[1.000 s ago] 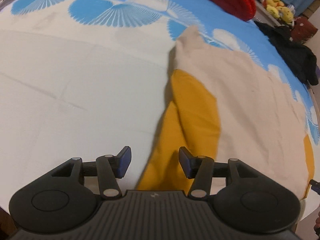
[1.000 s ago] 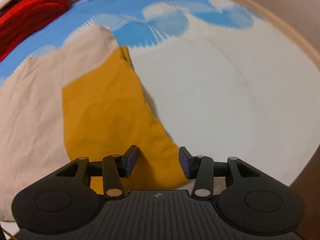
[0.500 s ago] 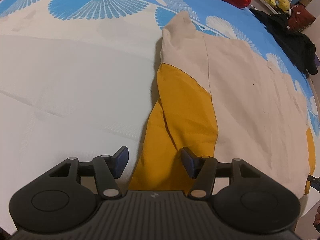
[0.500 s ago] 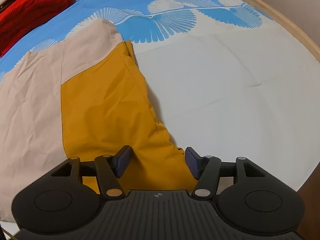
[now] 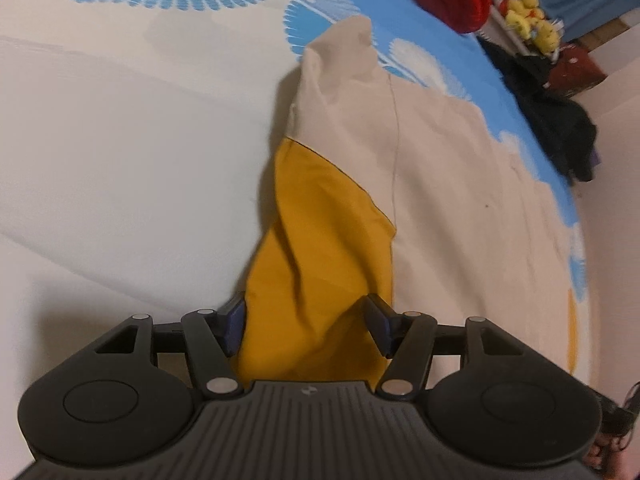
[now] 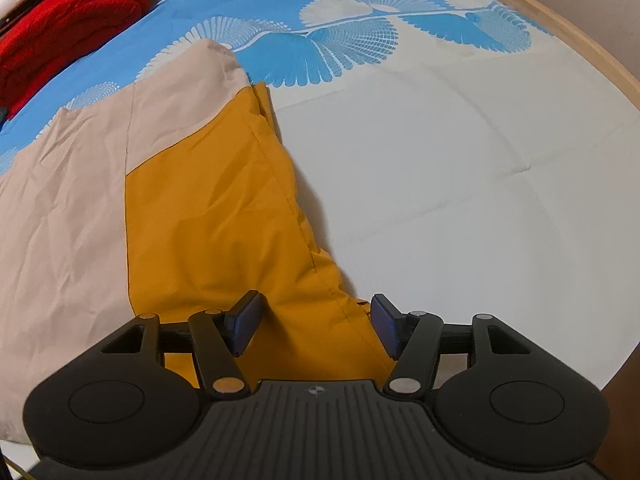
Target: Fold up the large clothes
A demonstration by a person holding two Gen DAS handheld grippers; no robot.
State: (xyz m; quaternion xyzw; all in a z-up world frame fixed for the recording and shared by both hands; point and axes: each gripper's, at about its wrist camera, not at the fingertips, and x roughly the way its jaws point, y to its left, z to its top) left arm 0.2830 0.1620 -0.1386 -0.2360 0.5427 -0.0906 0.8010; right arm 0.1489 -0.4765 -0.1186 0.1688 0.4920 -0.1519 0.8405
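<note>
The garment (image 6: 80, 208) lies flat near the bed's (image 6: 460, 200) front edge, each gripper's fingers spread astride a yellow sleeve, left (image 5: 306, 326) and right (image 6: 316, 322), unpinched, positioned for folding inward.

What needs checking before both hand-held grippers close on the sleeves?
1. Left hand-held gripper jaws apart: ok.
2. Yellow left sleeve lies between its pads: ok, though bunched into a ridge.
3. Right hand-held gripper jaws apart: ok.
4. Yellow right sleeve between its pads: ok, its hem edge sits near the right-side pad.
5. Pads low enough to pinch fabric: cannot tell.
6. Beige body lying flat on the bedsheet: ok, lightly wrinkled.
</note>
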